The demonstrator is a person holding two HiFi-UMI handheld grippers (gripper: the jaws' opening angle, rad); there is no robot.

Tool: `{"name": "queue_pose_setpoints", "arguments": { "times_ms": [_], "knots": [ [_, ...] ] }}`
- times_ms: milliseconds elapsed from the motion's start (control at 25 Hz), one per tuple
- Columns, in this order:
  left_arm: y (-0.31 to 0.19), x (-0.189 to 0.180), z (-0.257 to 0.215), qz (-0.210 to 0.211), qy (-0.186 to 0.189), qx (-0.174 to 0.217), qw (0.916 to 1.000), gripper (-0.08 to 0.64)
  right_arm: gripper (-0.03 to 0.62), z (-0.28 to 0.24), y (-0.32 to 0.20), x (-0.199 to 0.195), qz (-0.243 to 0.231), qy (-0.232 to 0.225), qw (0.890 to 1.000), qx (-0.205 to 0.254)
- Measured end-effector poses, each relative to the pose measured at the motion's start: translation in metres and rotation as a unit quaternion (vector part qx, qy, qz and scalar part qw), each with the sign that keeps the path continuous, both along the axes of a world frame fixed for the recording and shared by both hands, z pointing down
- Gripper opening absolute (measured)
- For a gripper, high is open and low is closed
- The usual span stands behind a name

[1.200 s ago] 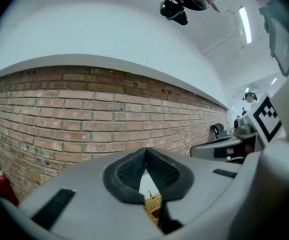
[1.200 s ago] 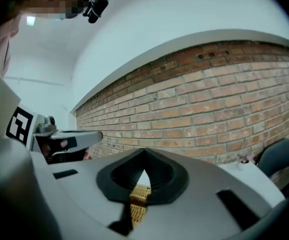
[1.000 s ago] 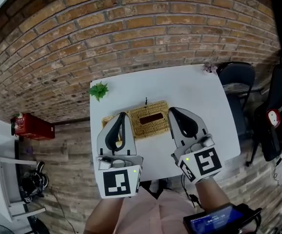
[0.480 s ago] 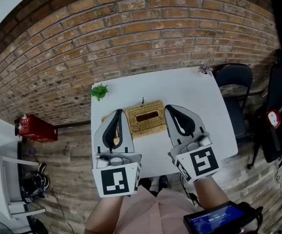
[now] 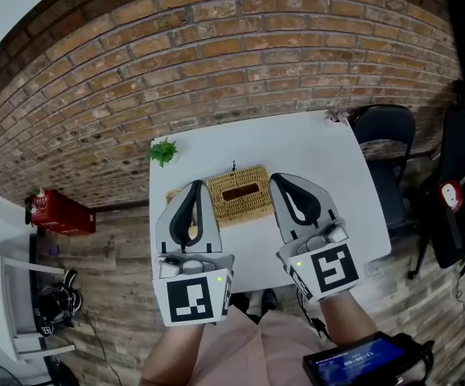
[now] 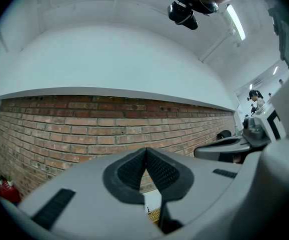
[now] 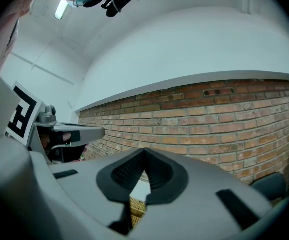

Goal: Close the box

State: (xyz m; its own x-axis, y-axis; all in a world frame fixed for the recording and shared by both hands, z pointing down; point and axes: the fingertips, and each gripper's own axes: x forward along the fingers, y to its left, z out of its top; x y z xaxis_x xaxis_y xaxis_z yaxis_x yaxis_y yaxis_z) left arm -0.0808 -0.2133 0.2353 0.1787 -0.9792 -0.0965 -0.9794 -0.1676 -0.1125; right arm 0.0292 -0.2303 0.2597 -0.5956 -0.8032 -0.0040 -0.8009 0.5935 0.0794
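Observation:
A woven wicker box (image 5: 236, 193) with a dark slot in its top lies on the white table (image 5: 297, 143). My left gripper (image 5: 197, 187) hovers over the box's left end and hides it; its jaws are shut and hold nothing. My right gripper (image 5: 279, 179) hovers by the box's right end, also shut and holding nothing. In the left gripper view the gripper (image 6: 145, 151) points about level at the brick wall, with a sliver of the box (image 6: 154, 215) below its tips. The right gripper view shows that gripper (image 7: 144, 151) and the box (image 7: 138, 206) the same way.
A small green plant (image 5: 163, 149) stands at the table's far left corner. A dark chair (image 5: 387, 127) sits at the table's right side. The brick wall (image 5: 216, 63) runs behind the table. A red case (image 5: 51, 211) sits on the floor at left.
Both grippers have lifted and tipped upward: the brick wall sits lower in both gripper views and more white wall shows. In the head view they sit a little nearer the box ends.

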Motion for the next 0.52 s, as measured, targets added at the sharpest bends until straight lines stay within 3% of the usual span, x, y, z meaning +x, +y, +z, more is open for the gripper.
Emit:
{"name": "queue_pose_setpoints", "arguments": {
  "times_ms": [520],
  "knots": [
    [-0.0043, 0.0028, -0.0006, 0.005, -0.001, 0.002, 1.0000, 0.011, -0.003, -0.0001, -0.0034, 0.0001, 0.000, 0.002, 1.000, 0.002]
  ]
}}
